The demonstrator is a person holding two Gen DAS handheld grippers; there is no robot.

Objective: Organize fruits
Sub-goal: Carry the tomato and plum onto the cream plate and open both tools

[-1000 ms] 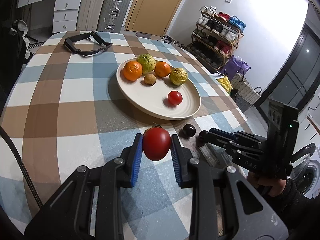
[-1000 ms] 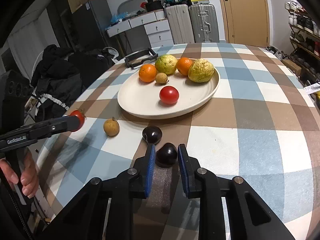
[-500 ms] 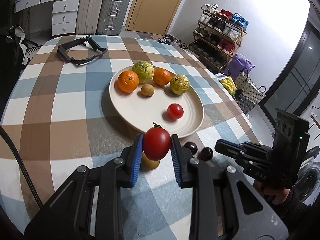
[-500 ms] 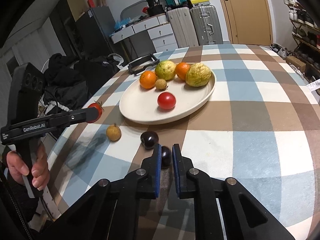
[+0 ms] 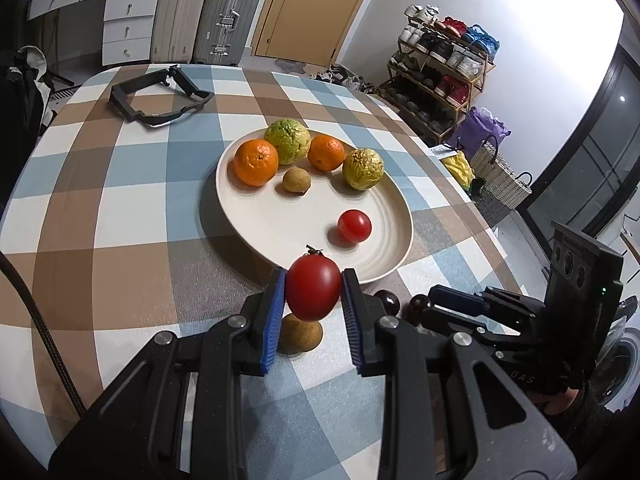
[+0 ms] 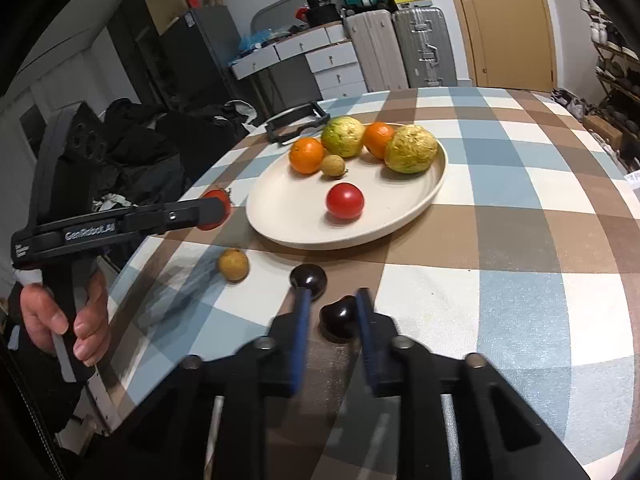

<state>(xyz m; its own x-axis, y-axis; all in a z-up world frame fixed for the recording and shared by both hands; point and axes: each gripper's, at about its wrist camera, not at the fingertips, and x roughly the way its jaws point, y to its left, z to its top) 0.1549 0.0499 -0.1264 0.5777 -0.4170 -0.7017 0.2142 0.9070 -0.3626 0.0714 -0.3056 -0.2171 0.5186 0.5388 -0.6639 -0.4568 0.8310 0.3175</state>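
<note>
Left wrist view: the left claw (image 5: 313, 294) is clamping a tomato (image 5: 313, 288) just short of the plate (image 5: 394, 216); the right claw (image 6: 333, 312), jaws just opening, is straddling a dark fruit (image 6: 340, 314) on the table (image 6: 520, 240).

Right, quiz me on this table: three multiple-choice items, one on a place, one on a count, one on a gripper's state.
1. Where do the two dark fruits lie?
A. on the tablecloth, short of the plate
B. on the plate
C. in a basket

2. How many fruits sit on the plate?
A. four
B. eight
C. six

3. The left gripper is:
A. open and empty
B. shut on a red tomato
C. shut on a dark fruit

Answers:
1 A, both rest on the checked cloth.
2 C, two oranges, two green-yellow fruits, one small brown one and one round tomato.
3 B, its blue pads press the tomato's sides.
</note>
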